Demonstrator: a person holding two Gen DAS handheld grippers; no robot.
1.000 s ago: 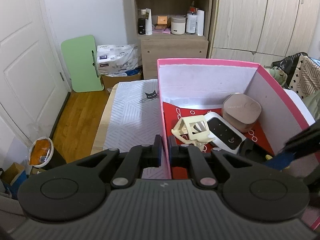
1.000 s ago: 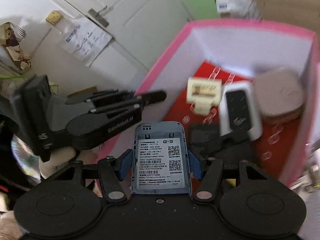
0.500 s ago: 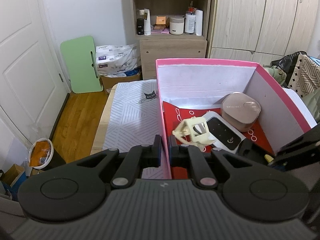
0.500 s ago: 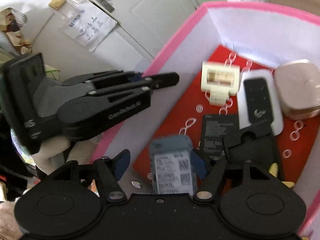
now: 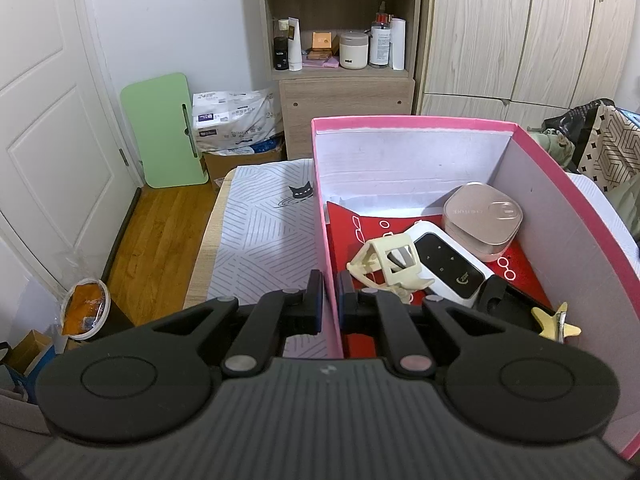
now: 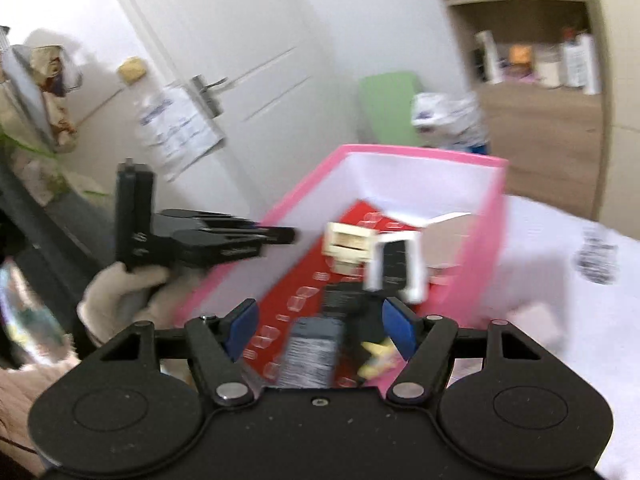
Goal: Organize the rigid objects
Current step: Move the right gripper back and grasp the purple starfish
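Note:
A pink box (image 5: pixel 412 123) stands on the bed and holds a rose-gold case (image 5: pixel 482 220), a white router with a black face (image 5: pixel 448 266), a cream plastic frame (image 5: pixel 390 258), black parts and a yellow clip (image 5: pixel 554 320). My left gripper (image 5: pixel 330 302) is shut on the box's left wall. My right gripper (image 6: pixel 320 328) is open above the box's near end, pulled back. The grey-blue router (image 6: pixel 310 350) lies loose on the box's red floor below it, blurred. The left gripper also shows in the right wrist view (image 6: pixel 276 236) on the pink wall (image 6: pixel 296 196).
A striped bedsheet (image 5: pixel 264 232) lies left of the box. Beyond are a green board (image 5: pixel 164 128), a tissue pack (image 5: pixel 234 118), a shelf unit (image 5: pixel 340 40), wardrobe doors (image 5: pixel 520 32) and a white door (image 5: pixel 44 120). An orange-lidded bin (image 5: pixel 86 308) stands on the wooden floor.
My right gripper lowered the grey-blue router into the box, opened and let it go, then pulled up and back. The left gripper kept its hold on the box wall.

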